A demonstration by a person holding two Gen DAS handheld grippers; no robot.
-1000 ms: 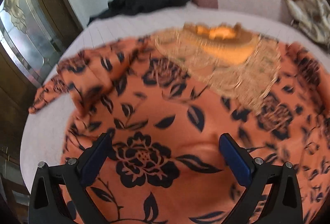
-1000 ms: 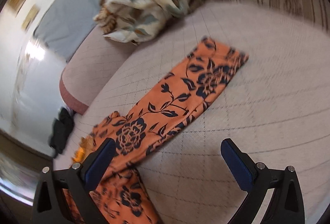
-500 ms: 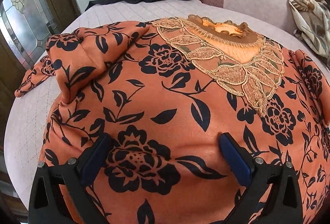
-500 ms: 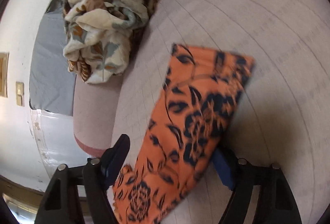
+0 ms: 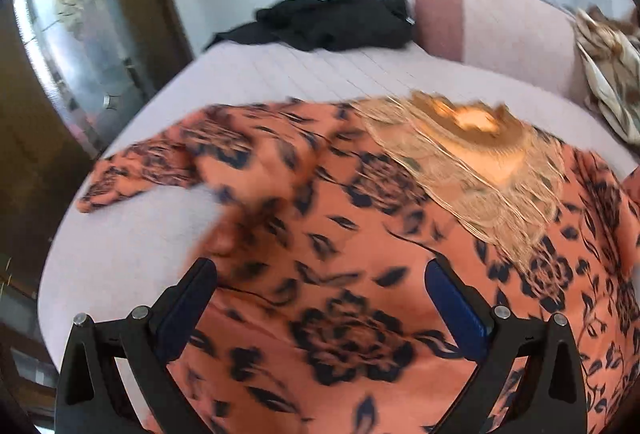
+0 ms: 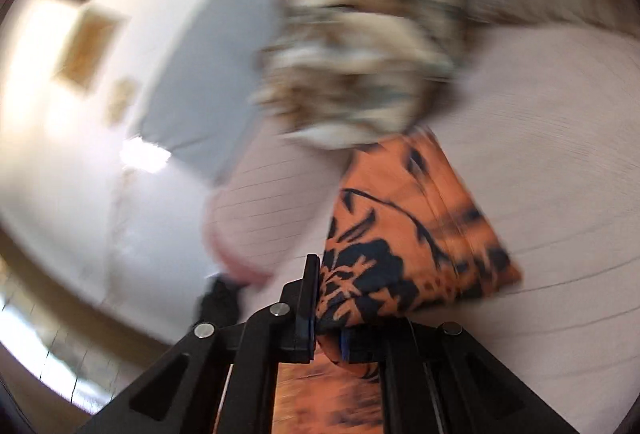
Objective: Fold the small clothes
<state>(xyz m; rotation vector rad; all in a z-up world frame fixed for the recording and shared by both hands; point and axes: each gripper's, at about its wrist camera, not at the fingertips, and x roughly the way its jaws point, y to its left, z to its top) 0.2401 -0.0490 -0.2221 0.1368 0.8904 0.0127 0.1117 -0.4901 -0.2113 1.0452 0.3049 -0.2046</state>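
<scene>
An orange garment (image 5: 360, 234) with dark flowers and a gold embroidered neckline (image 5: 472, 154) lies spread on the pale quilted bed (image 5: 304, 78). My left gripper (image 5: 320, 298) hovers open just above its body, blue pads wide apart with nothing pinched. One sleeve (image 5: 136, 174) lies bunched at the left. In the right wrist view the other orange sleeve (image 6: 408, 226) is lifted off the bed, its end clamped between the closed jaws of my right gripper (image 6: 326, 326). This view is blurred by motion.
A black garment (image 5: 332, 22) lies at the far side of the bed beside a pink bolster (image 5: 480, 18). A crumpled cream floral cloth (image 6: 360, 46) sits by the headboard. A wooden door with glass (image 5: 72, 46) stands at the left.
My right gripper went from wide open over the sleeve to shut on its end and lifted it. My left gripper rose a little above the garment, still open.
</scene>
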